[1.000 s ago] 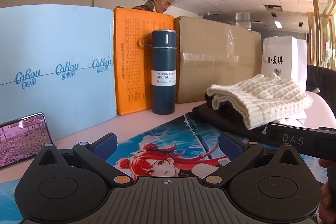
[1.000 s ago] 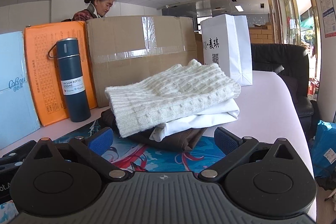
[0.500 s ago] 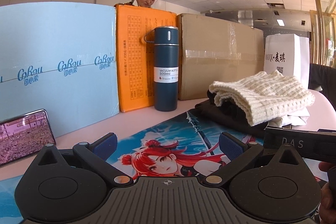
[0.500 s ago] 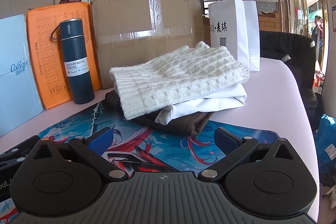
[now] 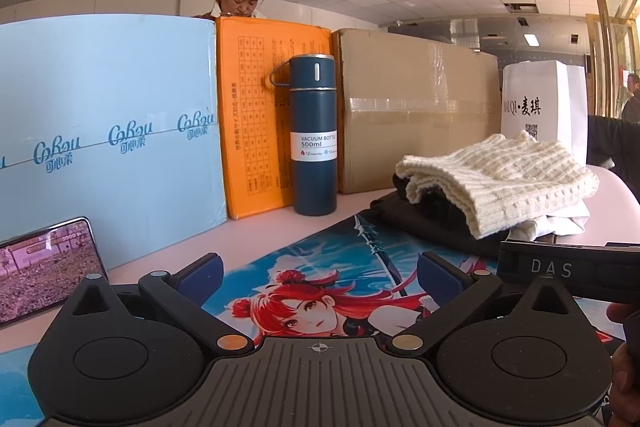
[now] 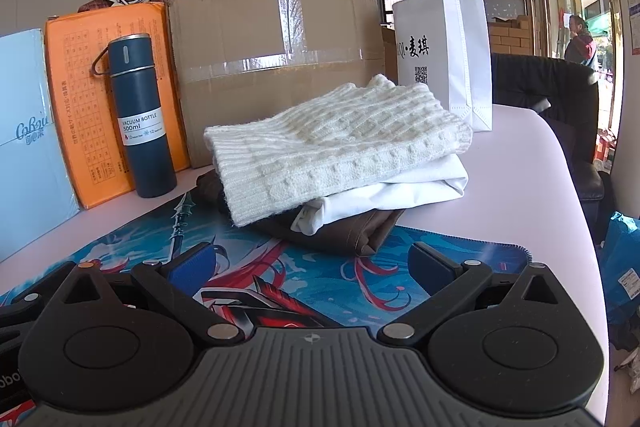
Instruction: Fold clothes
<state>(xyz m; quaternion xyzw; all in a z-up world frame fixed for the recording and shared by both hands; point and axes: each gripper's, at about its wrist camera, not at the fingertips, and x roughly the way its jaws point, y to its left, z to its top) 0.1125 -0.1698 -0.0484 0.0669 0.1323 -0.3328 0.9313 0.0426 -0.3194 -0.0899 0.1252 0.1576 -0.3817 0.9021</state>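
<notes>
**Soft stack at the far right of the mat, both grippers empty**

The clothes sit in a folded stack on the far right corner of the printed mat (image 6: 420, 255), which lies on the pale pink table (image 6: 520, 187). A cream knit sweater (image 6: 340, 147) is on top, a white garment (image 6: 400, 193) lies under it, and a brown garment (image 6: 352, 231) is at the bottom, touching the mat. The left gripper (image 5: 318, 277) and the right gripper (image 6: 316, 267) both hover low over the mat's near edge with jaws spread wide and nothing between them, apart from the stack.

The sweater looks thick, light and limp; it will likely sag and stretch if lifted by one point, and its loose knit could snag on a fingertip. The ribbed hem facing the right camera seems the best place to pinch, one corner per gripper, taking only the top layer. The white cloth looks thinner and smoother, so it may slide out when the sweater is dragged.

The stack's far side is hidden, so I cannot tell the garments' types or how many folds each has. In the left view the right gripper's body covers the stack's lower near edge. A blue vacuum bottle (image 6: 140, 115) stands just beyond the mat's far edge, against the orange box (image 6: 80, 99), near enough to be knocked.
</notes>
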